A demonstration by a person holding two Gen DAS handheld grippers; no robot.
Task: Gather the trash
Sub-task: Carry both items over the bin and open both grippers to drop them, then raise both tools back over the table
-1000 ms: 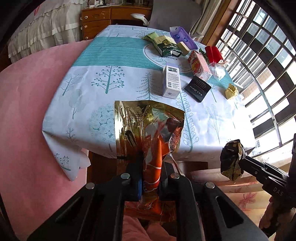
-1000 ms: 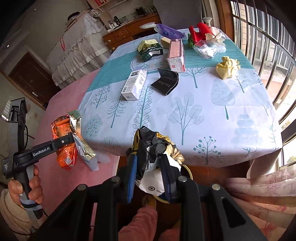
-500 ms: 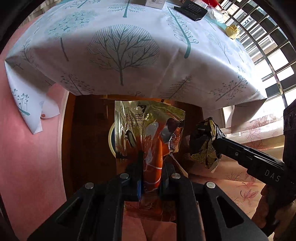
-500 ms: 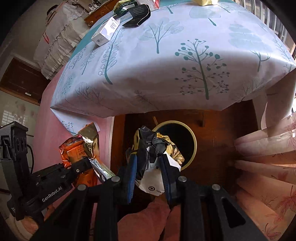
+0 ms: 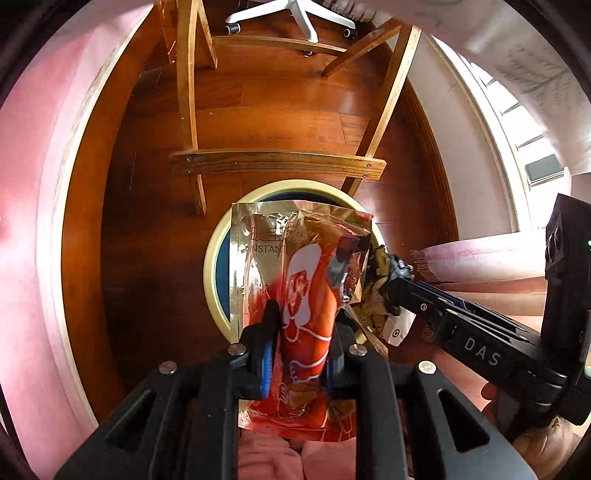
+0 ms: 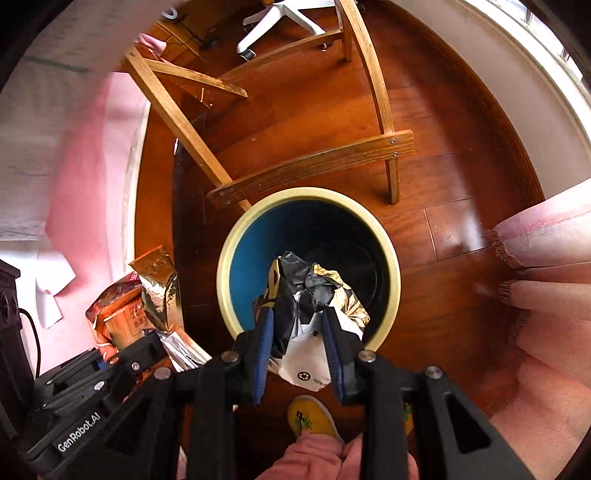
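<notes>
A round trash bin (image 6: 306, 192) with a cream rim and blue inside stands on the wood floor under the table. My left gripper (image 5: 304, 317) hangs over its near side with an orange and gold snack bag (image 5: 295, 251) upright between its pads; the jaws are opening while the pads still touch the bag. My right gripper (image 6: 298, 317) is above the bin's near rim, gripping a crumpled black, gold and white wrapper (image 6: 317, 284); its jaws are opening a little too. Each gripper shows in the other's view, close side by side.
The table's wooden crossbar (image 5: 277, 162) and legs stand just behind the bin. Pink cloth (image 5: 29, 221) hangs at the left and a pink fringed curtain (image 6: 546, 236) at the right. An office chair base (image 5: 291, 14) is farther back. A yellow slipper (image 6: 310, 417) is below the grippers.
Both grippers have dropped from table height to just above the bin, tipping to point down. The tabletop has left both views. Each still carries its wrapper, with the jaws a bit wider.
</notes>
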